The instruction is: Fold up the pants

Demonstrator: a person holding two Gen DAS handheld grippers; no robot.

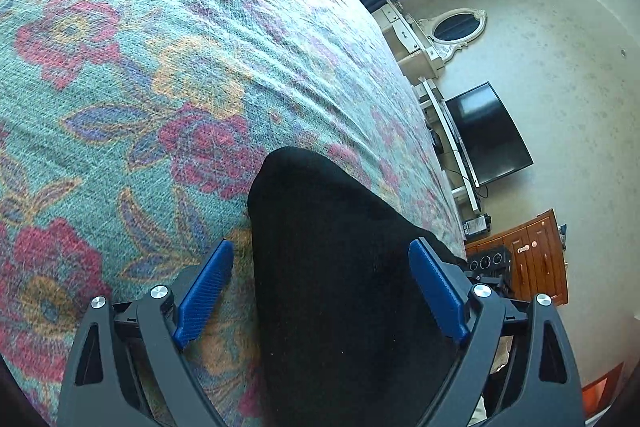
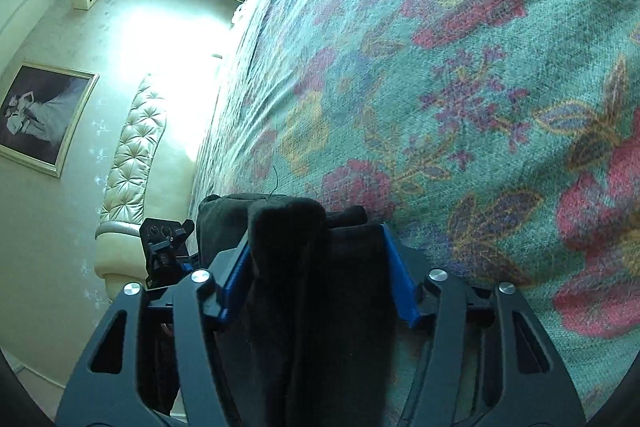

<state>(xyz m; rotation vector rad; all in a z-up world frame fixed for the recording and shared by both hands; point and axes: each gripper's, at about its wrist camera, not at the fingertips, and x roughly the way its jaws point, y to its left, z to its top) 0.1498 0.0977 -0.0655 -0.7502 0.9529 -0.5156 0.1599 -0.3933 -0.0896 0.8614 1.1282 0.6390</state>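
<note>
The black pants point(image 1: 332, 267) lie on a bed with a teal floral cover point(image 1: 140, 75). In the left wrist view my left gripper point(image 1: 322, 255) is open, its blue fingers point(image 1: 206, 291) standing wide on either side of the pants' rounded end. In the right wrist view my right gripper point(image 2: 316, 239) has its blue fingers point(image 2: 400, 283) pressed against both sides of a bunched, thick fold of the pants point(image 2: 304, 287). The left gripper's body point(image 2: 166, 247) shows just beyond that bundle. The rest of the pants is hidden below both cameras.
The floral bed cover point(image 2: 460, 87) fills most of both views. Past the bed's edge stand a black TV point(image 1: 488, 135), a white mirror point(image 1: 456, 27), a wooden cabinet point(image 1: 528, 259) and a padded cream headboard point(image 2: 132, 155). A framed picture point(image 2: 40, 115) hangs on the wall.
</note>
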